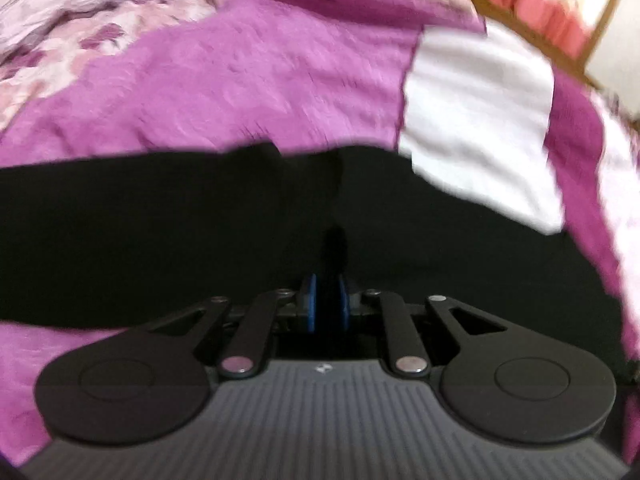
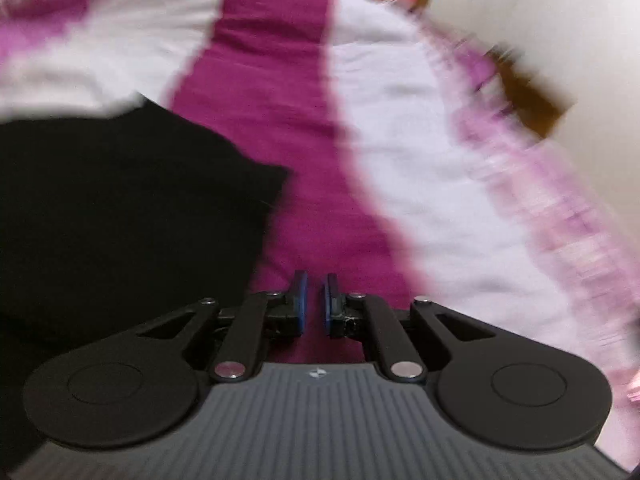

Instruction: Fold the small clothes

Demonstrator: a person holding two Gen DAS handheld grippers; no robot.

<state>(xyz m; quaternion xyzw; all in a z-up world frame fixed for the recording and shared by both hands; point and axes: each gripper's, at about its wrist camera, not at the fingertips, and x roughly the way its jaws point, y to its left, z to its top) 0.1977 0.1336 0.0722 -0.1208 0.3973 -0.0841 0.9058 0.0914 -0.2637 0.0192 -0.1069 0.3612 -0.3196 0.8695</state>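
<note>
Purple bedspread, left hand-held gripper pinching black garment, right hand-held gripper closed empty beside it

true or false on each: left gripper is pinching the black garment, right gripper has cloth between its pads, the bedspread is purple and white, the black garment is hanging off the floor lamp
1. The left gripper is pinching the black garment. True: black cloth sits between its blue pads.
2. The right gripper has cloth between its pads. False: its jaws are nearly shut with nothing between them; the purple stripe of the bedspread shows through the gap.
3. The bedspread is purple and white. True: purple and white bands show in both views.
4. The black garment hangs off a floor lamp. False: it lies spread on the bedspread.
</note>
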